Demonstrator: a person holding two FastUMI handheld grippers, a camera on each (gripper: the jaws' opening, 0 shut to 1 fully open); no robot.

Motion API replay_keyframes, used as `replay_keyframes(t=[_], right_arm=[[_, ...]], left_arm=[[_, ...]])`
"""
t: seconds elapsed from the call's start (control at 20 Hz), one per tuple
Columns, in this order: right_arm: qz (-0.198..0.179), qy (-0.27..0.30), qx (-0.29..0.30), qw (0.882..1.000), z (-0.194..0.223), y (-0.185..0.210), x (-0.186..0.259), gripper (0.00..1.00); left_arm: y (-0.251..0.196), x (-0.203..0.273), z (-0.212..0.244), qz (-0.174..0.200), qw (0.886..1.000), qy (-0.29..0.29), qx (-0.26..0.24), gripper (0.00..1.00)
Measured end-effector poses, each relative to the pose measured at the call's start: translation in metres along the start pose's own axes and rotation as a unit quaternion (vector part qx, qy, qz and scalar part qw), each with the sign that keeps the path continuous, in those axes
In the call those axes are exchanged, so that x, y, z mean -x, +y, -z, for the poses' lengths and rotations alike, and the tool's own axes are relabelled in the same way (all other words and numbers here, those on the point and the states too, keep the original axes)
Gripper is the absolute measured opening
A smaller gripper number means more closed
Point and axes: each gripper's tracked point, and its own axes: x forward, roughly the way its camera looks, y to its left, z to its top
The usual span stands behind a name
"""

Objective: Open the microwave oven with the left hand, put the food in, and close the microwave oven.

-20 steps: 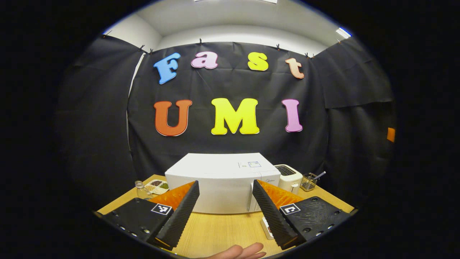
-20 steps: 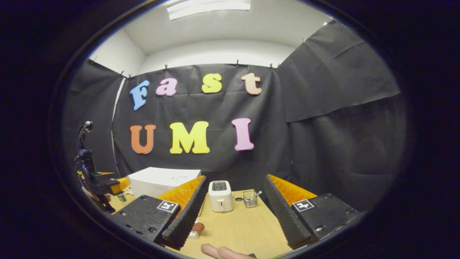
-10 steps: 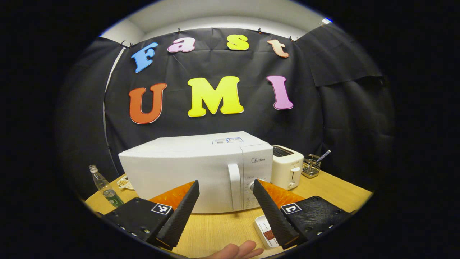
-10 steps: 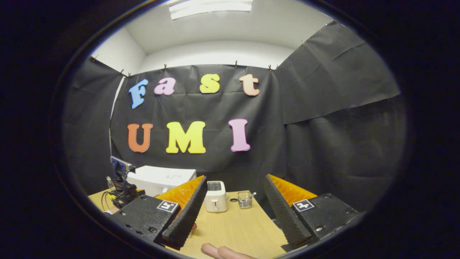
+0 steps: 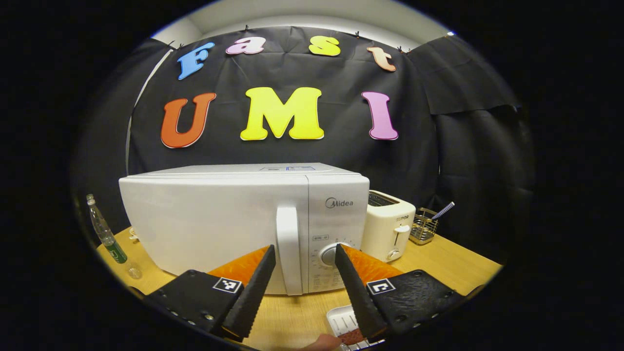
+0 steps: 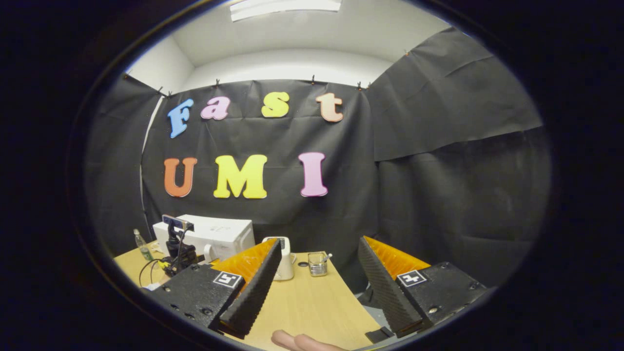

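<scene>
Nothing is done yet: the microwave oven (image 5: 243, 224) stands shut on the table (image 5: 438, 253); the left gripper (image 5: 304, 282), fingers spread and empty, faces its handle (image 5: 289, 253). The food tray (image 5: 343, 324) waits below; the right gripper (image 6: 317, 282) hangs spread, empty, well apart.

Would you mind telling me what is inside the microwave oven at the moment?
That cannot be seen: the microwave oven has its door shut, handle ungrasped, covering the interior. The food tray sits on the table in front, partly behind the open left tongs.
</scene>
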Motion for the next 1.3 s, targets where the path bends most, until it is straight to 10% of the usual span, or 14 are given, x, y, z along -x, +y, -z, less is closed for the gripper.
replay_keyframes(t=[0.25,0.7,1.3], right_arm=[[0.0,0.018,-0.004,1.0,0.01,-0.004,-0.004,1.0],[0.004,0.006,0.005,1.0,0.002,-0.003,0.006,1.0],[0.003,0.016,-0.008,1.0,0.014,-0.009,0.002,0.9]], left_arm=[[0.016,-0.019,0.007,-0.014,1.0,0.005,0.022,0.29],[0.02,-0.019,0.006,-0.026,0.999,0.023,0.022,0.06],[0.02,0.023,0.01,0.01,1.0,0.017,0.01,0.06]])
